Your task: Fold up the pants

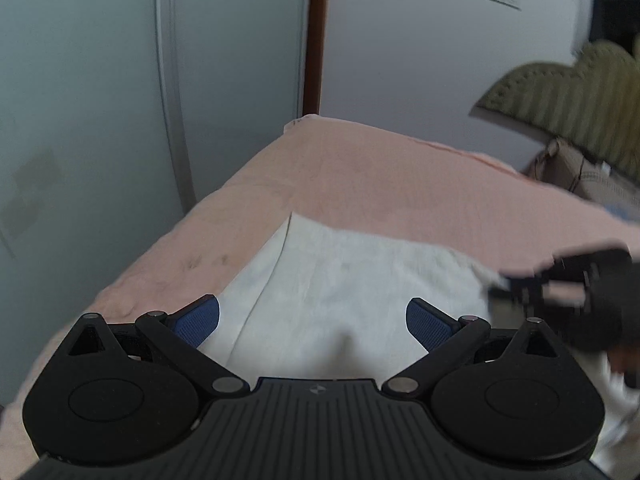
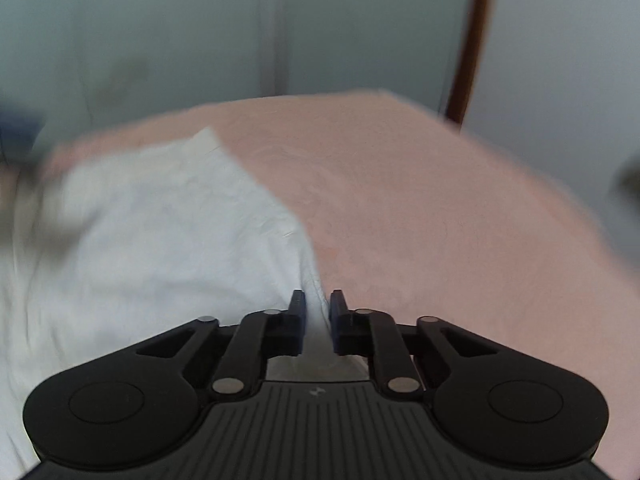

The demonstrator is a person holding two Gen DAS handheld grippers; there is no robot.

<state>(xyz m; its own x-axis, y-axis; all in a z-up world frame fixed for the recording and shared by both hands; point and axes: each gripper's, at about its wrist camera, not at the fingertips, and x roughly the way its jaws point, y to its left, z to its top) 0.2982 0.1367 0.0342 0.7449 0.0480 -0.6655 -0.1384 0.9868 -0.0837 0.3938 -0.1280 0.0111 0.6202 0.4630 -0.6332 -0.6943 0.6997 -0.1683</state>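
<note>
White pants [image 1: 340, 280] lie flat on a pink-covered surface [image 1: 380, 184]. My left gripper [image 1: 313, 322] is open, its blue-padded fingers [image 1: 200, 320] spread above the near part of the pants, holding nothing. My right gripper [image 2: 318, 306] is shut on the right edge of the white pants [image 2: 160, 232], with a strip of cloth between its fingers. In the left wrist view the right gripper [image 1: 520, 288] shows blurred at the pants' right edge.
The pink surface [image 2: 440, 220] extends to the right of the pants. A grey-green wall and a dark wooden post [image 1: 316, 36] stand behind. An olive striped cushion [image 1: 568, 96] and a box sit at the far right.
</note>
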